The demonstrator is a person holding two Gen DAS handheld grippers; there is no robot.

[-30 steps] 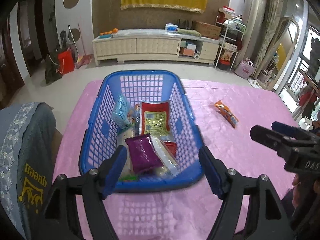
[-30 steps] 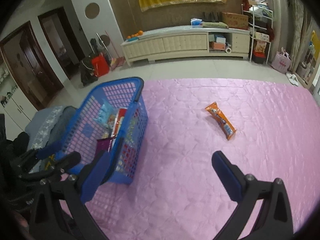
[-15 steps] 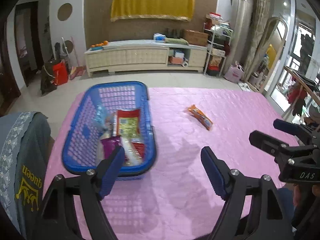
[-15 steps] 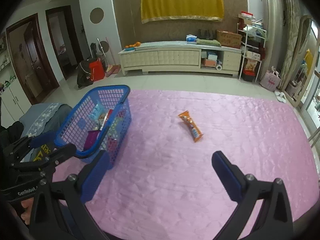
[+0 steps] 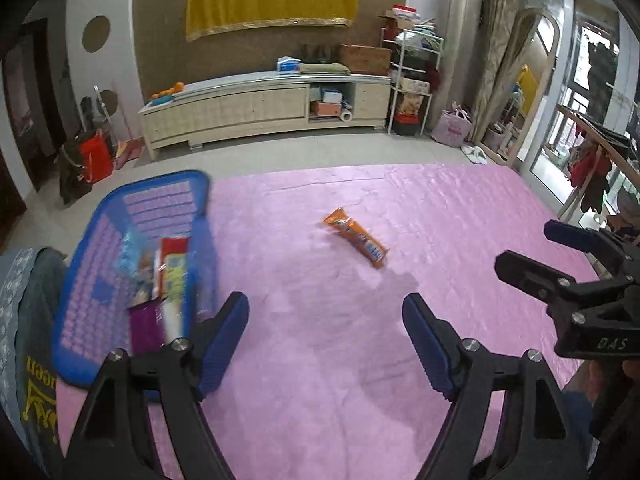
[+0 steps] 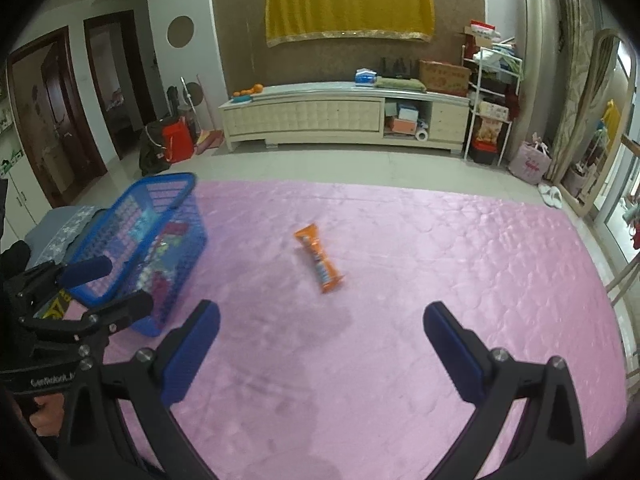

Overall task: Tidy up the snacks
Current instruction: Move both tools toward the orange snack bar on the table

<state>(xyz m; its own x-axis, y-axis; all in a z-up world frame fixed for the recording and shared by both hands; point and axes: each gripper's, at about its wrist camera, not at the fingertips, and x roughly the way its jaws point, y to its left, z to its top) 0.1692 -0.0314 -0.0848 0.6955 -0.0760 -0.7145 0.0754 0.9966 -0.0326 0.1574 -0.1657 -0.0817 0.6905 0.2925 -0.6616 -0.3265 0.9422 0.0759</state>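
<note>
Most of the snacks are already sitting in the blue basket (image 5: 100, 248) on the left side of the pink table (image 5: 440, 216). One orange snack packet (image 5: 356, 237) is lying alone in the middle, well apart from the basket. It looks like the last one to put away. The left gripper (image 5: 326, 334) is hanging near the table edge with its jaws spread wide, holding nothing. The right gripper (image 6: 320, 346) is spread wide too, pointing toward the packet.

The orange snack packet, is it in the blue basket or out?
Out. The long orange snack packet lies flat on the pink tablecloth, apart from the blue plastic basket.
</note>
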